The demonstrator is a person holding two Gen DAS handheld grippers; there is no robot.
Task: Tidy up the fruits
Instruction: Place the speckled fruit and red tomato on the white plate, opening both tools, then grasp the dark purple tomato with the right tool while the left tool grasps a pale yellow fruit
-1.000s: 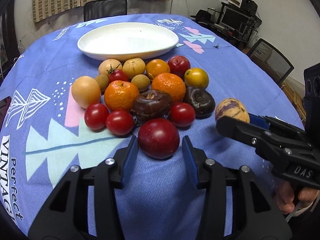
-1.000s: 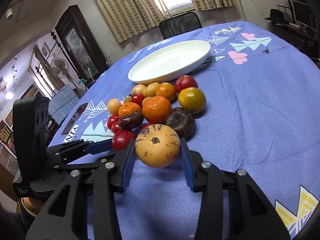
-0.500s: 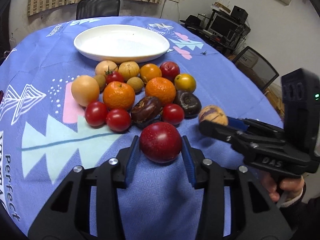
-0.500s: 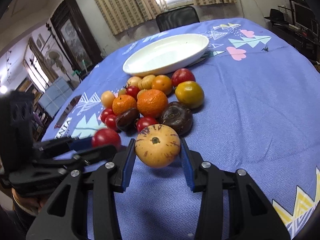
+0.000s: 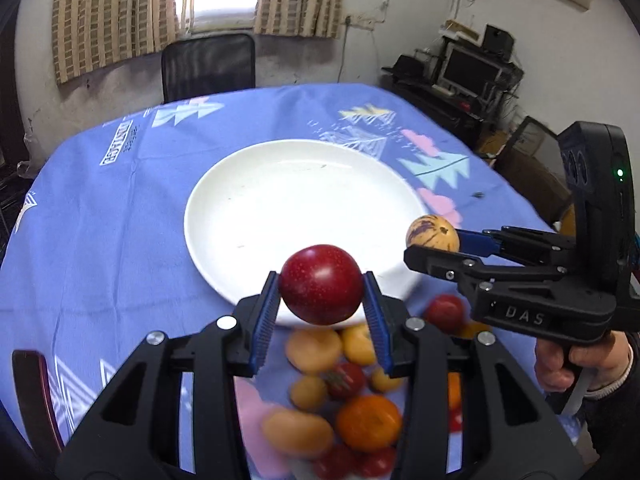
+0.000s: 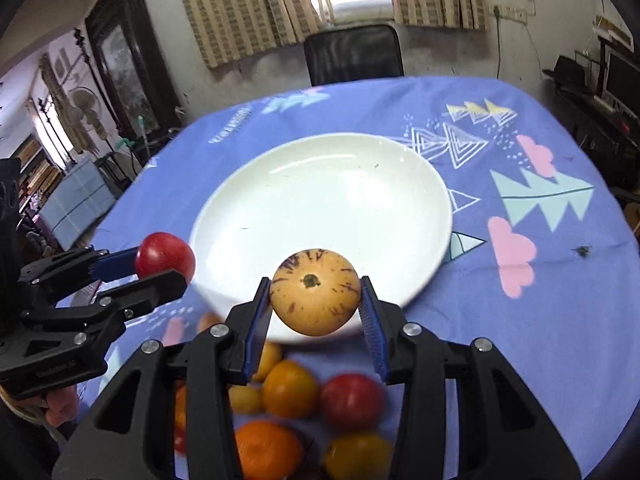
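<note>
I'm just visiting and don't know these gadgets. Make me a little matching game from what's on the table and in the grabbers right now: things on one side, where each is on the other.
Things:
1. dark red fruit
2. yellow fruit with purple streaks
3. white plate
4. pile of fruit

Places:
A. lying on the blue tablecloth, nothing in it
B. clamped in the right gripper
C. on the cloth, below both grippers
D. clamped in the left gripper

Pairs: 1-D, 2-B, 3-A, 4-C
</note>
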